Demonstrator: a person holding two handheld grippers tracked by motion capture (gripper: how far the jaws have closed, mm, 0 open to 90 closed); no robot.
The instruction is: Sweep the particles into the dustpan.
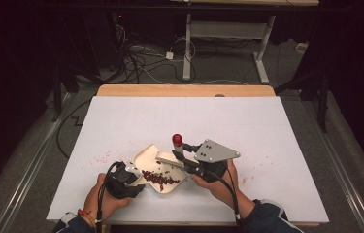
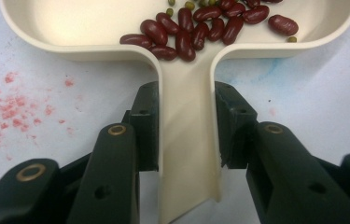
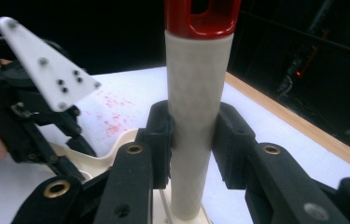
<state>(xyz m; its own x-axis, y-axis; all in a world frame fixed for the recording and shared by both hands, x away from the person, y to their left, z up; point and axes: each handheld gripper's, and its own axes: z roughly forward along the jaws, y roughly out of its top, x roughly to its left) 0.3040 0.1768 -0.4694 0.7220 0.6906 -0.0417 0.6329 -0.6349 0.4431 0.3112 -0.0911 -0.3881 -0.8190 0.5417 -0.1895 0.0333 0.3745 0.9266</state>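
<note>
Cream tray handle pinched by left gripper, right gripper clamping the scraper's handle at 2 o'clock; probably sweeping beans next.

A cream scoop-shaped tray holding dark red kidney beans lies near the bench's front edge; an upright cream, red-capped handle stands at it.

Black two-jaw left gripper and right gripper, brass-ringed screws; grey three-cornered plate with dark screws, black cable. Dark blue sleeves, red-orange wrist bracelet.
</note>
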